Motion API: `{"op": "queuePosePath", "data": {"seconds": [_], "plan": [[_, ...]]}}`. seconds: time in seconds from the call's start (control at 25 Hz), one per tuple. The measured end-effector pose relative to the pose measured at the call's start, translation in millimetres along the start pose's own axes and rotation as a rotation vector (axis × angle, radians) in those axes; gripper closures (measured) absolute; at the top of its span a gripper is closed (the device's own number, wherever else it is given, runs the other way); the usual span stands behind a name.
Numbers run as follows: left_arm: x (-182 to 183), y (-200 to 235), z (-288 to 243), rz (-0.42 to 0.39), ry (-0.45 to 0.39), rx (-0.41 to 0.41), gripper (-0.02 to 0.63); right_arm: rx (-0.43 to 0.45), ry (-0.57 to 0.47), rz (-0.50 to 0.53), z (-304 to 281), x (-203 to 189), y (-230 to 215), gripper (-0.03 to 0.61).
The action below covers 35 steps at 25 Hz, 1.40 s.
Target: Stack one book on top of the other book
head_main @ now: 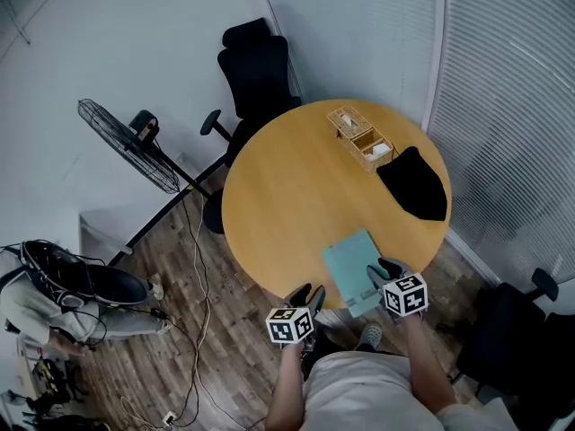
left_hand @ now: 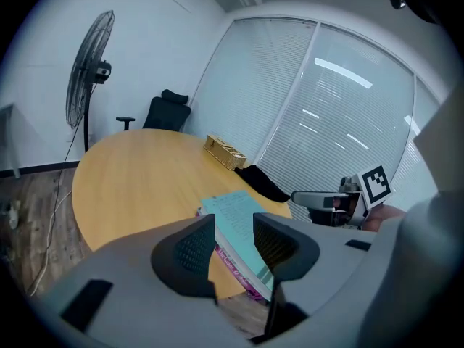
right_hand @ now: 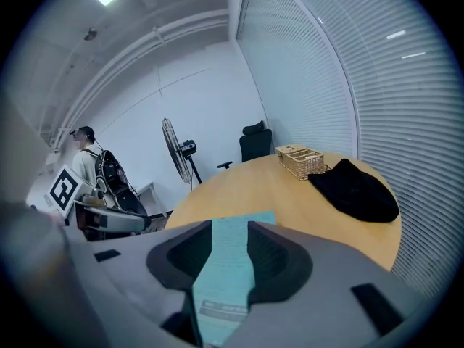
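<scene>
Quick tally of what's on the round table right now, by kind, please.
books: 2, the teal book lying on the pink-edged book
wicker basket: 1, with two compartments
black cloth: 1
total: 4
</scene>
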<state>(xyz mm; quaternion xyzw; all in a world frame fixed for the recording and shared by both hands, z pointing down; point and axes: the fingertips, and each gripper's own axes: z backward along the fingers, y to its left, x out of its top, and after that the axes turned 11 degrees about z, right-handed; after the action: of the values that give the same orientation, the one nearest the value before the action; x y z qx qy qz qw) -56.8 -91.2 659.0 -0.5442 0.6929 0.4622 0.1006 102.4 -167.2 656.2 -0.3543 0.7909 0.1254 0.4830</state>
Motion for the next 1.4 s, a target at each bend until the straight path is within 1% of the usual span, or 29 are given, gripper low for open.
{"op": "queuePosePath", "data": {"seconds": [0.2,0.4,0.52,0.6,0.68,0.88,0.96,1.12,1.28,1.4], "plan": [[11.8,-5.7,9.7,-0.073,-0.032,0.014,0.434,-0.006,-0.024,0.009,12.7,8.5,-2.1,0.417],[14.9,-14.6,13.7,-0.139,-0.044,0.007,0.436,-0.002,-0.021,-0.006,31.9,-9.1,-2.0,0.420],[13.7,-12.6,13.7,-0.135,-0.045,0.009,0.439,-0.013,-0.011,-0.012,35.7,-19.8,-3.8,0.439],[14.7,-13.2,11.4,-0.134,-0.051,0.011,0.453,-0.017,-0.010,-0.008,35.1,-20.8,-4.4,0.448],[18.2,-15.5,9.8,-0.141,-0.063,0.014,0.506,-0.023,-0.012,0.001,33.7,-18.2,-4.3,0.471],[21.8,-32.4,2.7,-0.178,-0.064,-0.018,0.560,-0.017,-0.026,0.018,34.1,-11.9,-2.3,0.505],[23.7,-37.2,2.9,-0.192,-0.070,-0.025,0.571,-0.015,-0.026,0.021,34.0,-12.1,-1.8,0.514],[24.6,-33.9,3.5,-0.175,-0.082,-0.005,0.584,-0.005,-0.033,0.020,33.2,-11.2,-2.5,0.548],[22.3,-29.6,3.8,-0.144,-0.093,0.003,0.586,0.006,-0.037,0.022,32.9,-10.6,-1.7,0.557],[24.2,-29.8,5.4,-0.138,-0.106,0.011,0.586,-0.002,-0.032,0.039,34.0,-9.7,-1.9,0.557]]}}
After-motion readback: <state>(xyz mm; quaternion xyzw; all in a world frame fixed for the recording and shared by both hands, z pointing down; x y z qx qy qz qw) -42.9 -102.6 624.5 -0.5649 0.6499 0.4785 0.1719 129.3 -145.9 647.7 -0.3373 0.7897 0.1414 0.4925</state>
